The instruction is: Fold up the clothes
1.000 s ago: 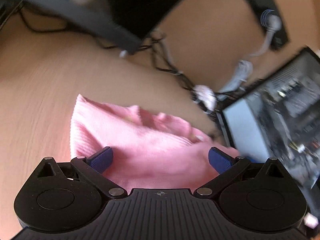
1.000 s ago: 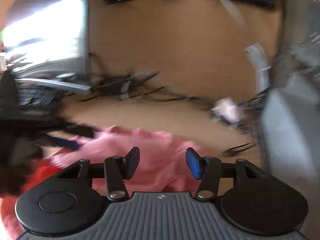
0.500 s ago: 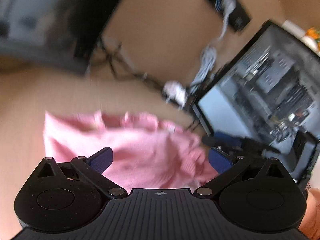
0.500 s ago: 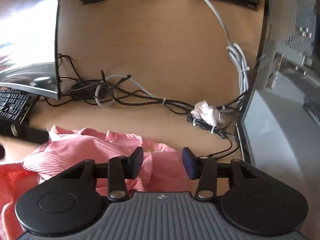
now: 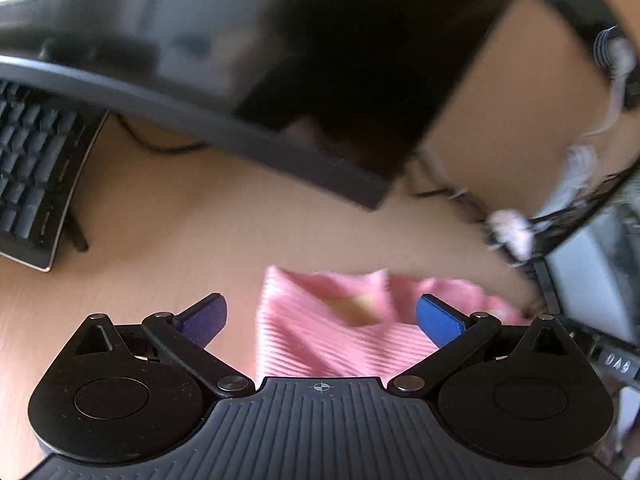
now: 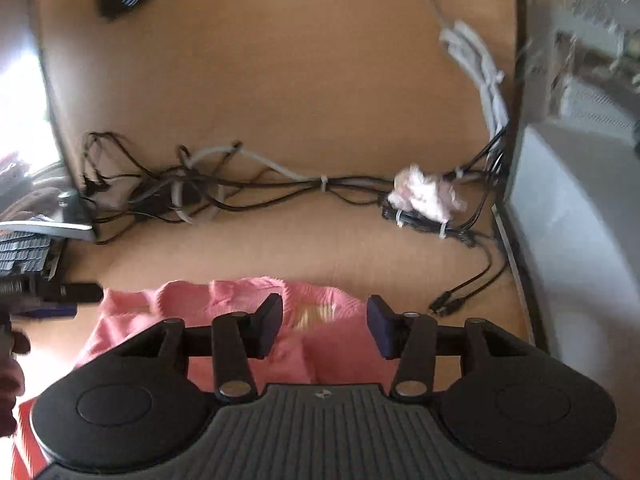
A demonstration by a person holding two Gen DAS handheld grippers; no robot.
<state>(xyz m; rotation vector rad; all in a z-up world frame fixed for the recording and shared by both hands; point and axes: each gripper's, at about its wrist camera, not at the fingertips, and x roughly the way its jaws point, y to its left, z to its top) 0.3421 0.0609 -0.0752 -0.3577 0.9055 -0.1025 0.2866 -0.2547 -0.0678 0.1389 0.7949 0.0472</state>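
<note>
A pink ribbed garment (image 5: 316, 332) lies bunched on the wooden desk (image 5: 172, 240). My left gripper (image 5: 320, 318) is open and empty just above it, its left finger past the cloth's left edge. In the right wrist view the same pink garment (image 6: 192, 300) lies under my right gripper (image 6: 325, 322), which is open and empty. The neck opening shows between the right fingers. The left gripper's tip (image 6: 52, 300) shows at the left of that view.
A keyboard (image 5: 32, 176) and a dark monitor (image 5: 240, 64) stand to the left. Tangled cables (image 6: 224, 188) and a crumpled tissue (image 6: 424, 196) lie behind the garment. A computer case (image 6: 580, 200) stands at the right. Red cloth (image 6: 24, 452) shows at bottom left.
Both grippers have shifted over the garment; the left view has swung to the left toward the keyboard. The right jaws have opened wider.
</note>
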